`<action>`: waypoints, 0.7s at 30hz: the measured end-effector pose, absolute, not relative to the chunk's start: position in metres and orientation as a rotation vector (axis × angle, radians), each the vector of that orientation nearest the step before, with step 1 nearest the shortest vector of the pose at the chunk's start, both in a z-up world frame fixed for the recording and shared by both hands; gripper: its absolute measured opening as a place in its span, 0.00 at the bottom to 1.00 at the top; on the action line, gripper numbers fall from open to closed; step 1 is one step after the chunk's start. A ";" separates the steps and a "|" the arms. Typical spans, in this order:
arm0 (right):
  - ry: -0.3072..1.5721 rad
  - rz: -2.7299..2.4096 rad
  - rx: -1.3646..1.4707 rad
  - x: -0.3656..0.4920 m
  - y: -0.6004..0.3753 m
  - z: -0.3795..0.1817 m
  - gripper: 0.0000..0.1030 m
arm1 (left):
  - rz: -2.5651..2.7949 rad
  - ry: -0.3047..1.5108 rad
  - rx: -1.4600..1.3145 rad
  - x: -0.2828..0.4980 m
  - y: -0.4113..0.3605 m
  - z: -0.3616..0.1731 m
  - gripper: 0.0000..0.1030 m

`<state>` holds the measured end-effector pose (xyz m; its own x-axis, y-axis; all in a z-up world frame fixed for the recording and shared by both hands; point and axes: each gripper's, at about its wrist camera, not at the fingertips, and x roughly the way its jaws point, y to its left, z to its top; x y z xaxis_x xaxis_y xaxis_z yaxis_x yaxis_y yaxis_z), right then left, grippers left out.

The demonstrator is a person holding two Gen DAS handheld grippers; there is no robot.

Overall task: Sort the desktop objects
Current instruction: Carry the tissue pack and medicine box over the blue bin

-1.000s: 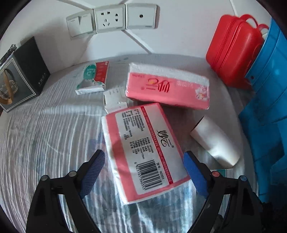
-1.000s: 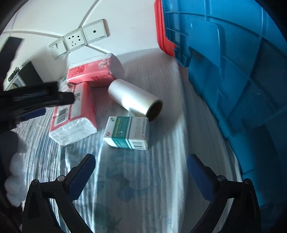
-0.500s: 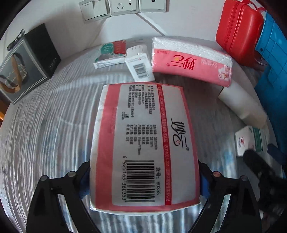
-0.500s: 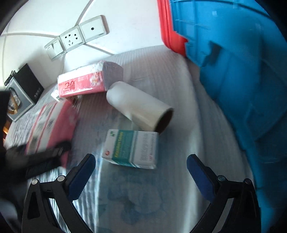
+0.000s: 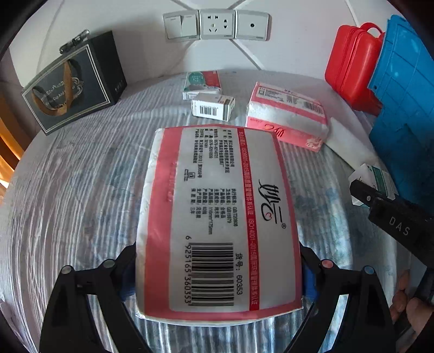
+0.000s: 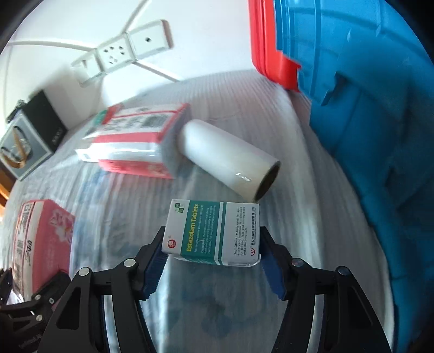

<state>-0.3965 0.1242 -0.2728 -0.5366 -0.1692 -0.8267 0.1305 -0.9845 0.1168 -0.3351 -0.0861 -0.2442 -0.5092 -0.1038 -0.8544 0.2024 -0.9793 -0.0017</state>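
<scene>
My left gripper point(image 5: 217, 277) is shut on a pink-and-white tissue pack point(image 5: 217, 217) and holds it above the cloth-covered table point(image 5: 81, 190). The pack also shows at the lower left of the right wrist view point(image 6: 40, 239). My right gripper point(image 6: 211, 260) is shut on a green-and-white tablet box point(image 6: 214, 233), lifted a little off the table. A second pink tissue pack point(image 5: 287, 116) lies behind, also seen in the right wrist view point(image 6: 135, 141). A white roll point(image 6: 227, 160) lies beside it.
A blue crate point(image 6: 366, 122) and a red case point(image 5: 352, 62) stand on the right. A black gift box point(image 5: 73, 81) stands at the back left. Two small medicine boxes point(image 5: 213, 107) lie near the back wall with its sockets point(image 5: 217, 24).
My left gripper closed on the tissue pack and lifted it. My right gripper moved forward, closed on the tablet box and raised it. The second tissue pack now lies turned another way.
</scene>
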 end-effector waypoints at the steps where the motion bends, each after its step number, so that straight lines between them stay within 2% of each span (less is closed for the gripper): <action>1: -0.056 -2.613 1.391 -0.390 0.121 -0.266 0.61 | -2.594 0.147 1.432 -0.329 -0.084 -0.235 0.88; 5: -0.034 -2.631 1.278 -0.357 0.114 -0.227 0.61 | -2.652 0.143 1.323 -0.300 -0.076 -0.194 0.88; 14: 0.021 -2.719 0.889 -0.239 0.111 -0.103 0.61 | -2.803 0.118 1.009 -0.204 -0.053 -0.096 0.88; 21: 0.034 -2.819 0.615 -0.142 0.144 -0.021 0.61 | -2.936 0.106 0.805 -0.140 -0.014 -0.042 0.88</action>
